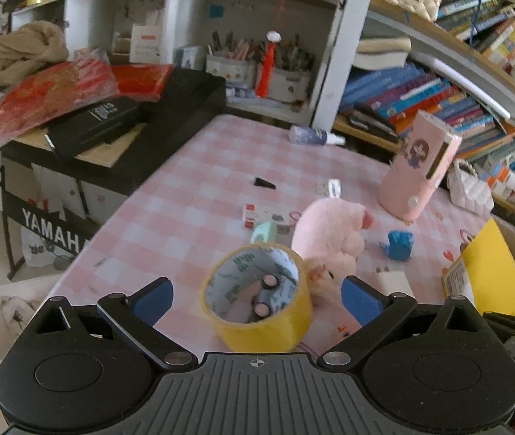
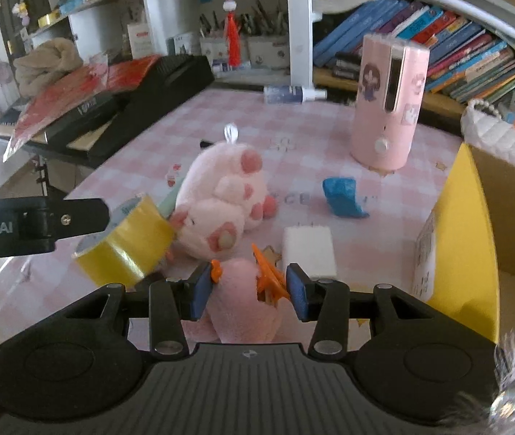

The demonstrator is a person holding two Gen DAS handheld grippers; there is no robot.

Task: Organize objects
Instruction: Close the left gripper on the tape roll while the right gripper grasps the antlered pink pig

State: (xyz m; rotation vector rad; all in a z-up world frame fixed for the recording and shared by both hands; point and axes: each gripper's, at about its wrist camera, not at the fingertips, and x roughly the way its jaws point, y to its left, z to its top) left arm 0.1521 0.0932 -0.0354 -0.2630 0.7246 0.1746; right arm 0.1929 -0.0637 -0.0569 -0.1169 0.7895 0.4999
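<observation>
In the right wrist view my right gripper (image 2: 250,286) has its blue pads pressed on both sides of a small pink plush toy (image 2: 243,311) with orange parts, low over the pink checked table (image 2: 293,137). A larger pink plush pig (image 2: 221,195) lies just beyond it. My left gripper (image 1: 257,299) is open, its fingers wide on either side of a tilted yellow tape roll (image 1: 257,297) without touching it. That tape roll (image 2: 127,243) leans against the pig, with a left finger (image 2: 62,221) beside it.
A tall pink cylinder appliance (image 2: 388,105) stands at the back right. Near it lie a blue crumpled item (image 2: 342,195) and a white charger plug (image 2: 308,250). A yellow-lined cardboard box (image 2: 464,217) is at the right edge. Black cases (image 1: 94,127) are stacked left, with bookshelves behind.
</observation>
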